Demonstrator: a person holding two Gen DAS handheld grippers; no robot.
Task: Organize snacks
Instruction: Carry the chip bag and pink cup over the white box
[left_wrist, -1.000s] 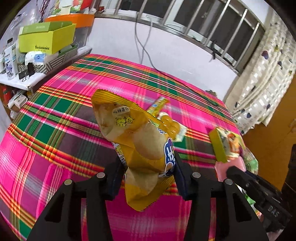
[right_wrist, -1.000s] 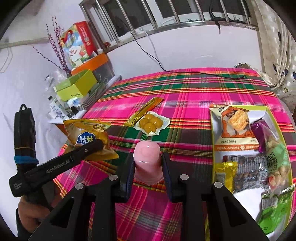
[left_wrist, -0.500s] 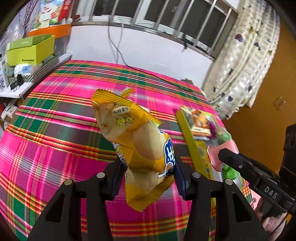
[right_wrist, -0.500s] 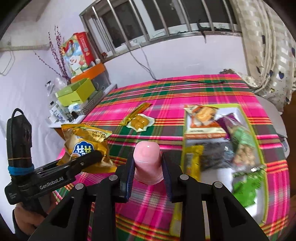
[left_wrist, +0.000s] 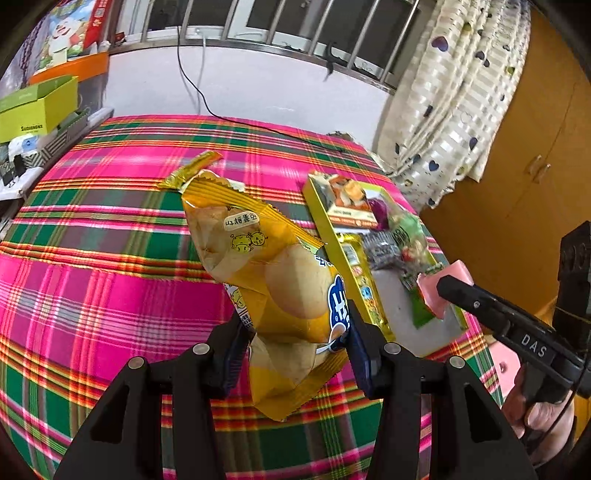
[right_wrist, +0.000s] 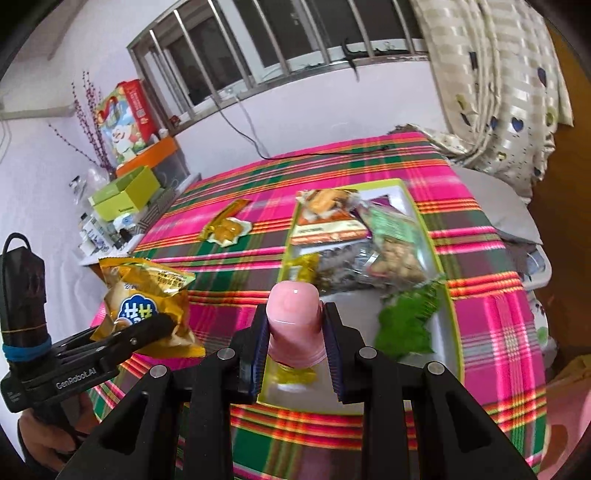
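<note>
My left gripper (left_wrist: 295, 332) is shut on a yellow chip bag (left_wrist: 266, 280) and holds it above the plaid table, left of the green-rimmed tray (left_wrist: 328, 229). The bag also shows in the right wrist view (right_wrist: 144, 299). My right gripper (right_wrist: 295, 332) is shut on a pink jelly cup (right_wrist: 293, 314) and holds it over the tray's near end (right_wrist: 448, 295). The cup shows in the left wrist view (left_wrist: 439, 288) too. The tray holds several snack packets (right_wrist: 369, 243).
A gold snack stick (right_wrist: 227, 214) and a clear pack of yellow pastries (right_wrist: 229, 230) lie on the plaid tablecloth (right_wrist: 369, 162) left of the tray. A side shelf with a green box (right_wrist: 125, 192) stands at the left. A curtain (left_wrist: 450, 96) hangs beyond the table's far right.
Both grippers have moved right toward the tray with their loads. The pink cup now hangs over the tray's near end, and the chip bag is close beside the tray's left rim.
</note>
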